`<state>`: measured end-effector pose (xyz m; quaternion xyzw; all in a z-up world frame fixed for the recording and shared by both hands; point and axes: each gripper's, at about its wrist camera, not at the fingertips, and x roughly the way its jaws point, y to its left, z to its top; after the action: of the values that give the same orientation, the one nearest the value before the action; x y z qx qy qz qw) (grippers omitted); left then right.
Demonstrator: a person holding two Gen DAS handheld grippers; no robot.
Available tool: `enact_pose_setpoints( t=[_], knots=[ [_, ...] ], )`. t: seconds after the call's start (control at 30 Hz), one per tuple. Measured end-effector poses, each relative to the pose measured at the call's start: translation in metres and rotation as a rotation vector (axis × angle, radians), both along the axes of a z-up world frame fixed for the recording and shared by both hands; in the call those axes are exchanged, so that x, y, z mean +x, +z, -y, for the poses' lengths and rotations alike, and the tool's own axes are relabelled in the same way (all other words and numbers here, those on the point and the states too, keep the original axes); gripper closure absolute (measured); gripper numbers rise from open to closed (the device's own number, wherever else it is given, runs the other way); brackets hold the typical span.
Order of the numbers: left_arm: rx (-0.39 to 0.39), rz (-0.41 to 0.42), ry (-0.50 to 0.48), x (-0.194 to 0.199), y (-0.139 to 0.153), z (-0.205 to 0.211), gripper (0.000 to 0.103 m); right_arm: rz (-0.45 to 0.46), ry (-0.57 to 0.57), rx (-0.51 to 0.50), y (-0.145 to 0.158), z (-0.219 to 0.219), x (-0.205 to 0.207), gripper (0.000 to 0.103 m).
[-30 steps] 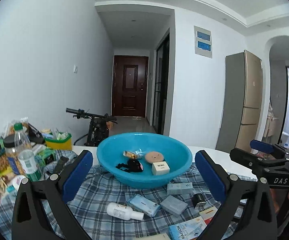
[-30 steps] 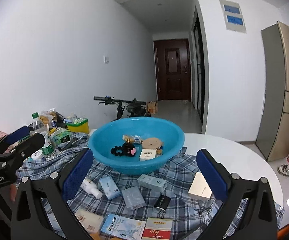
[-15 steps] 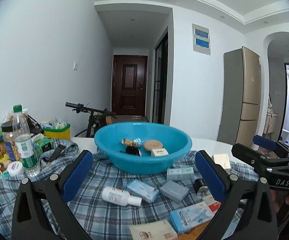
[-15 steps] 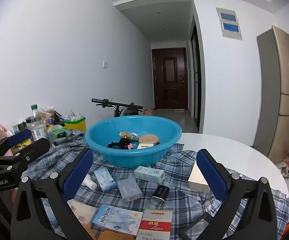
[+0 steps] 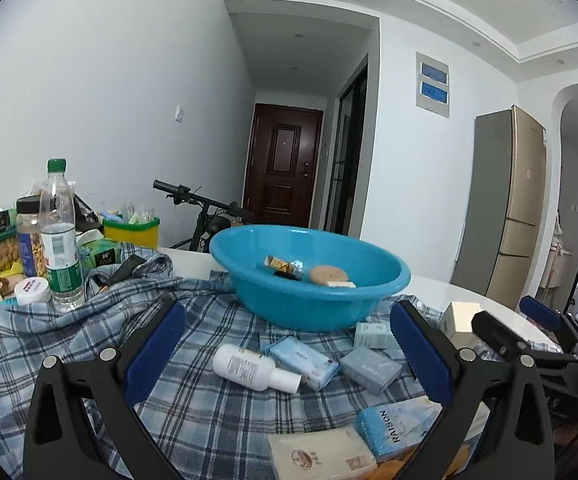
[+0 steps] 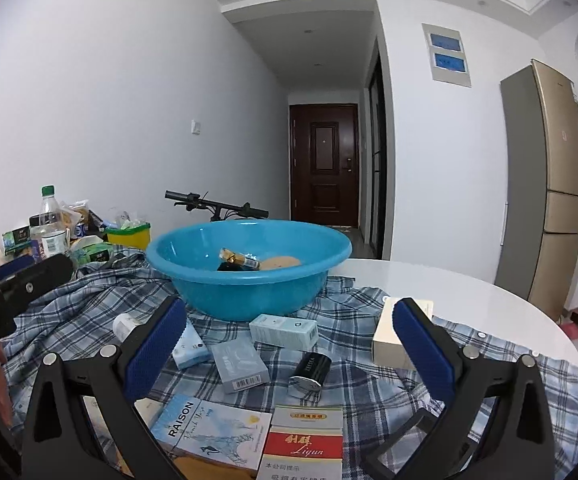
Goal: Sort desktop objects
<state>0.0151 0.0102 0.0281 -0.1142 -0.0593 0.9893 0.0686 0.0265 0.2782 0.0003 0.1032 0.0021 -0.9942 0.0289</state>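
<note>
A blue basin [image 5: 309,292] [image 6: 249,280] on a plaid cloth holds a gold-wrapped item [image 5: 285,266], a round tan disc [image 5: 327,274] and a small white box. In front of it lie a white bottle [image 5: 253,368], a light blue pack [image 5: 305,360], a grey box [image 5: 371,366] [image 6: 239,362], a pale teal box [image 6: 285,332], a black cylinder [image 6: 309,368], a RAISON box [image 6: 209,428] and a red-and-white Liqun carton [image 6: 305,444]. My left gripper [image 5: 289,354] is open low over the bottle and packs. My right gripper [image 6: 289,350] is open above the small boxes. Both hold nothing.
A water bottle [image 5: 60,236], a nut jar [image 5: 27,240], a white lidded jar [image 5: 32,290], snack packs and a yellow tub [image 5: 131,232] crowd the table's left. A cream box [image 6: 389,336] lies at the right. A bicycle [image 6: 217,206] and a fridge [image 6: 545,184] stand beyond.
Both grippers have dropped lower and pulled back toward the near edge, so the basin is seen more from the side. Both stay open, and no object has moved.
</note>
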Motion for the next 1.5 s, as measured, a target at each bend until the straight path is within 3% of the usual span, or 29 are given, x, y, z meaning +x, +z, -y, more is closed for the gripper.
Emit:
enact_pose_setpoints(
  t=[0.1,0.3,0.47,0.6,0.87,1.5],
  knots=[
    [0.005,-0.026,0.026,0.002,-0.007,0.002,0.0,-0.036,-0.012,0.026,-0.002,0.002,0.004,0.0],
    [-0.017,-0.051,0.019,0.002,-0.016,-0.002,0.0,-0.01,0.035,0.063,-0.003,0.01,-0.001,0.0],
    [0.017,0.008,0.001,-0.011,-0.02,0.003,0.0,0.1,0.003,0.019,-0.01,-0.001,-0.02,0.0],
    [-0.004,0.102,0.022,-0.029,-0.026,0.0,0.0,0.088,-0.015,0.027,-0.009,0.0,-0.016,0.0],
    [-0.131,0.047,-0.006,-0.018,-0.025,-0.027,0.0,0.094,-0.014,0.027,-0.01,0.0,-0.017,0.0],
    [-0.119,0.049,0.008,-0.017,-0.024,-0.023,0.0,0.099,-0.018,0.017,-0.009,-0.002,-0.018,0.0]
  ],
)
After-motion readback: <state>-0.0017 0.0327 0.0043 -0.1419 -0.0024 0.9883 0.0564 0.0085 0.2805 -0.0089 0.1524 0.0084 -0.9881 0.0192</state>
